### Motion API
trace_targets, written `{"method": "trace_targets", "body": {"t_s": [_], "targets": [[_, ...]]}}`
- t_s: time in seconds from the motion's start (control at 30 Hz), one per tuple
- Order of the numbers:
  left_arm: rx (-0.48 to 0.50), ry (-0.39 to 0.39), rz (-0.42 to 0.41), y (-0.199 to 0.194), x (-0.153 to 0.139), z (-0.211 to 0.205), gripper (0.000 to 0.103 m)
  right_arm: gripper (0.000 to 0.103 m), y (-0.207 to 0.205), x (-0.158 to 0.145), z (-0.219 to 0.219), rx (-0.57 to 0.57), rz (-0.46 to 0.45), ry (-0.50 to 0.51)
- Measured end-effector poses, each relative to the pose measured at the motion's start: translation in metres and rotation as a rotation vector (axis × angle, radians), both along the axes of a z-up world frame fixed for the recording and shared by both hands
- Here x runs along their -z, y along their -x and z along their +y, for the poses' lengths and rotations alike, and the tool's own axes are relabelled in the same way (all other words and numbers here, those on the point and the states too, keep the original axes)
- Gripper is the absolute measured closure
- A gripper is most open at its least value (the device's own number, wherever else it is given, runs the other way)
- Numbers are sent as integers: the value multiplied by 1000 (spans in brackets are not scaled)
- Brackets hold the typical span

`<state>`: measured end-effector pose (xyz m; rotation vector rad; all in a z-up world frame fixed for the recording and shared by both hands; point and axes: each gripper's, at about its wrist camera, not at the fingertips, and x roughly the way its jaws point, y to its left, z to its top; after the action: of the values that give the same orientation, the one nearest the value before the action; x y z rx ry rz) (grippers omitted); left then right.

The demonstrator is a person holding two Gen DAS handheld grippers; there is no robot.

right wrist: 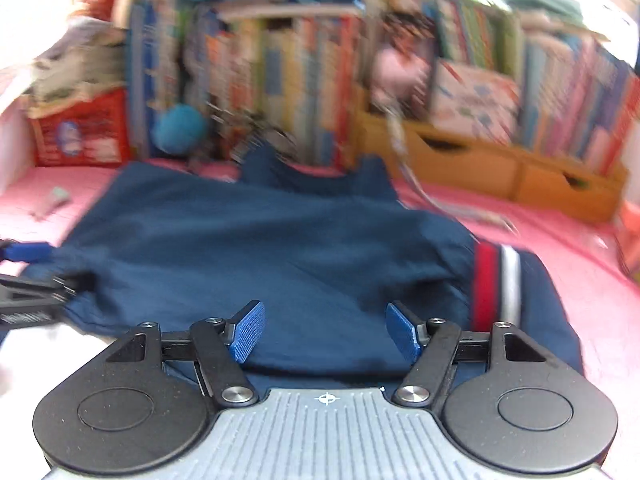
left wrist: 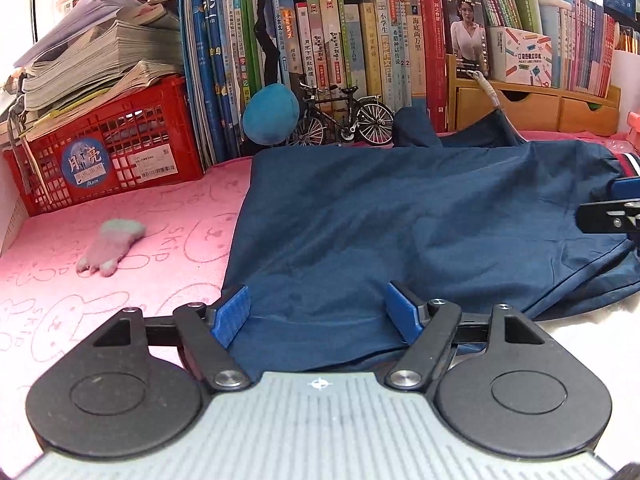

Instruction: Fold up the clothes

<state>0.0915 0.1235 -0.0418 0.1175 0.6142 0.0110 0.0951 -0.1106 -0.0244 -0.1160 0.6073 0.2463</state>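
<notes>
A navy blue garment [left wrist: 380, 216] lies spread on the pink blanket [left wrist: 120, 240], with a red and white striped band [right wrist: 496, 284] at its right end. My left gripper [left wrist: 318, 314] is open, its blue pads over the garment's near left edge. My right gripper [right wrist: 326, 330] is open over the near edge beside the striped band. The right wrist view is motion-blurred. The right gripper also shows at the right edge of the left wrist view [left wrist: 616, 208], and the left gripper at the left edge of the right wrist view [right wrist: 28, 272].
A red crate [left wrist: 108, 152] with stacked papers stands at back left. Rows of books [left wrist: 340, 48], a blue plush [left wrist: 272, 114], a model bicycle [left wrist: 344, 120] and wooden drawers [left wrist: 532, 108] line the back. A small grey sock-like item [left wrist: 108, 250] lies on the blanket at left.
</notes>
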Motion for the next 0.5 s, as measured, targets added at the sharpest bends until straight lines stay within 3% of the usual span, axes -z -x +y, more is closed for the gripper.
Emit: {"method": "trace_targets", "body": {"t_s": [0.07, 0.2, 0.27, 0.33, 0.4, 0.47, 0.5], "targets": [[-2, -7, -1, 0, 0, -1, 27, 29, -12, -2, 16, -67, 9, -68], [-7, -43, -8, 1, 1, -5, 25, 26, -52, 11, 32, -139, 157, -182], [-8, -54, -11, 1, 1, -7, 25, 27, -67, 20, 29, -106, 197, -179], [-8, -58, -12, 1, 1, -7, 25, 26, -70, 21, 18, -52, 166, -101], [-8, -49, -9, 1, 1, -5, 25, 24, -72, 24, -3, 74, 133, -4], [-6, -28, -5, 0, 1, -2, 25, 24, -74, 30, -34, 204, 113, 19], [0, -15, -1, 0, 1, -1, 24, 29, -74, 33, -49, 228, 103, -7]]}}
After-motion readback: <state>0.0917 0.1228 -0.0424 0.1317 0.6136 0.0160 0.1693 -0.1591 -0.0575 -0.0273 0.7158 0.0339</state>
